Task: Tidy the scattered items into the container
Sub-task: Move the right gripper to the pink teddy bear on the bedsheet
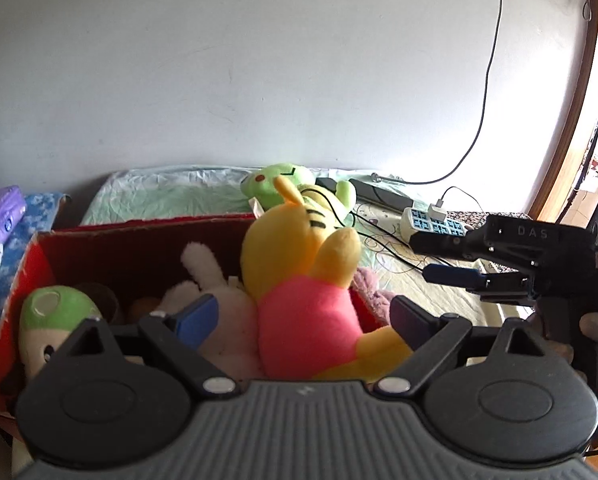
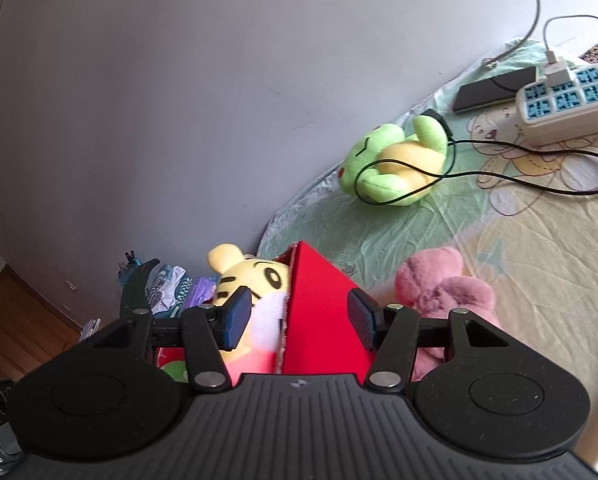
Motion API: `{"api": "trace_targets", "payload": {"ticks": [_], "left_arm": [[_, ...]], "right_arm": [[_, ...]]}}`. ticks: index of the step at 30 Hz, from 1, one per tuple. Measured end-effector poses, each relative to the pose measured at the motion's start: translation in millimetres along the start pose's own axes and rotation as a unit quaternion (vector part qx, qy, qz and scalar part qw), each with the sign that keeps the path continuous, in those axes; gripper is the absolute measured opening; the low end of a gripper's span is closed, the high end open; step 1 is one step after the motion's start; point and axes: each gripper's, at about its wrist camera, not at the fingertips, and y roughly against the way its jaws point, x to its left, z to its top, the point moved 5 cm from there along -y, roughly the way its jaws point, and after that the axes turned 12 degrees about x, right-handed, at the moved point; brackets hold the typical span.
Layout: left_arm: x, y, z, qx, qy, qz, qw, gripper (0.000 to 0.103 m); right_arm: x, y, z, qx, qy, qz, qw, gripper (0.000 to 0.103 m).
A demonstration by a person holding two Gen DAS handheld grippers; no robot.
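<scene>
Red box packed with plush toys, both grippers held open above it

The left gripper [image 1: 303,314] is spread wide around the yellow tiger plush [image 1: 299,280], leaning on the red box [image 1: 35,256] rim at lower centre; the right gripper [image 2: 299,318] is opened over the box corner. A green plush [image 2: 395,160] is seen upper right, a pink plush [image 2: 443,284] beside the box
</scene>
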Motion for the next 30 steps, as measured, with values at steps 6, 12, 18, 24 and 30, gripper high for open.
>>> {"api": "trace_targets", "payload": {"ticks": [6,12,18,24,30], "left_arm": [[-51,8,8,-0.013,-0.029,-0.021,0.9993,0.095],[-109,-10,15,0.009,-0.046,-0.081,0.9956,0.098],[-142,-49,10,0.069,-0.033,-0.106,0.9915,0.099],[-142,-85,3,0.088,0.01,-0.042,0.9952,0.102],[-148,-100,-2,0.101,-0.007,0.002,0.9948,0.102]], "right_arm": [[-38,8,-1,0.01,-0.006,-0.059,0.998,0.057],[-71,16,-2,0.059,-0.011,-0.063,0.996,0.056],[-94,22,-5,0.116,0.022,-0.066,0.991,0.052],[-113,29,5,0.134,0.031,-0.057,0.989,0.052],[-125,25,14,0.149,0.025,-0.045,0.988,0.053]]}}
